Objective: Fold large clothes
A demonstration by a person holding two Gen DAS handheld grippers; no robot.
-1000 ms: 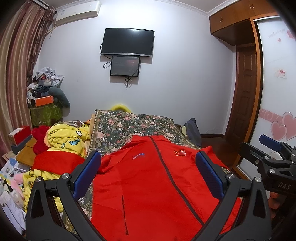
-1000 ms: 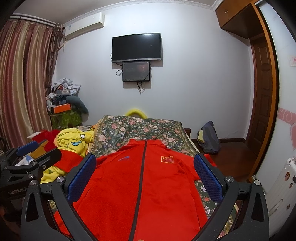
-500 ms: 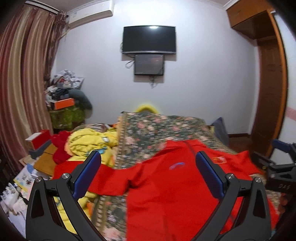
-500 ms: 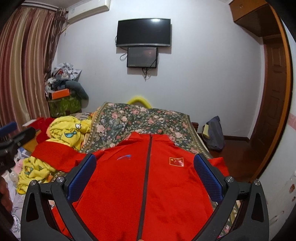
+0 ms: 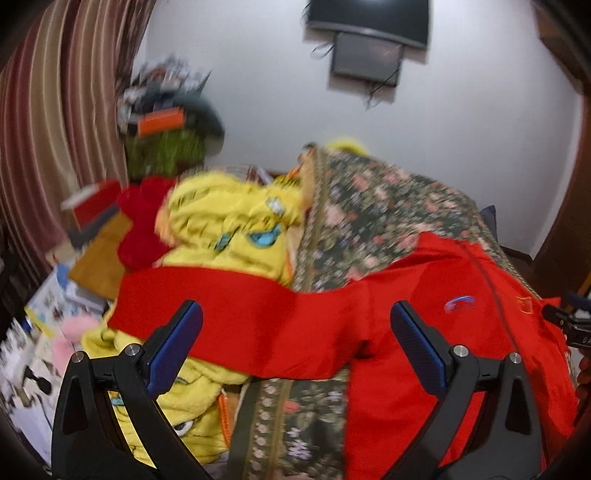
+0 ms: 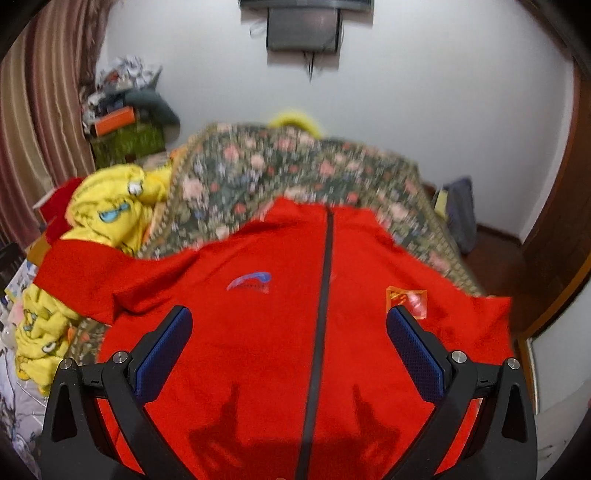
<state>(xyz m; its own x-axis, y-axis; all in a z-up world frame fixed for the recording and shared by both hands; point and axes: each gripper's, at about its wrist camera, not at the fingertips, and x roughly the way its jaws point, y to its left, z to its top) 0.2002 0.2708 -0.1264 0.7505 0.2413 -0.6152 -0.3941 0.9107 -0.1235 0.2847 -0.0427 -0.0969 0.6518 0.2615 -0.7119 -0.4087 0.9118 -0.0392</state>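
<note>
L wrist view: left gripper (image 5: 295, 332) has its blue-padded fingers (image 5: 173, 347) spread wide, nothing between them, hovering above the outstretched sleeve (image 5: 229, 306) of the red jacket (image 5: 424, 332). Sleeve runs off the edge of the floral bedspread (image 5: 373, 218) & lies across a yellow cartoon-print garment (image 5: 229, 229) heaped beside the bed. Jacket body lies front-up on the bedspread, w/ dark zip, a blue logo (image 5: 460, 302) & a small flag patch on the chest. Striped curtain (image 5: 51, 122) at left, cluttered pile in the corner, TV (image 5: 369, 14) on the white wall w/ a smaller screen under it. Frame is motion-blurred. A bit of black hardware, prob. the other gripper, shows at far right edge.

R wrist view: right gripper (image 6: 288, 328) is likewise released, fingers (image 6: 417, 354) wide apart & empty, poised over the jacket's (image 6: 258, 350) chest, either side of the zip (image 6: 321, 314). Its shadow falls on the cloth below. Logo (image 6: 249, 282) left of zip, flag patch (image 6: 406, 301) right. Sleeve (image 6: 85, 266) reaches left over the yellow garment (image 6: 107, 214). Bedspread (image 6: 295, 173) shows beyond the collar; a dark bag (image 6: 458, 210) sits on the floor at right, by the wall.
</note>
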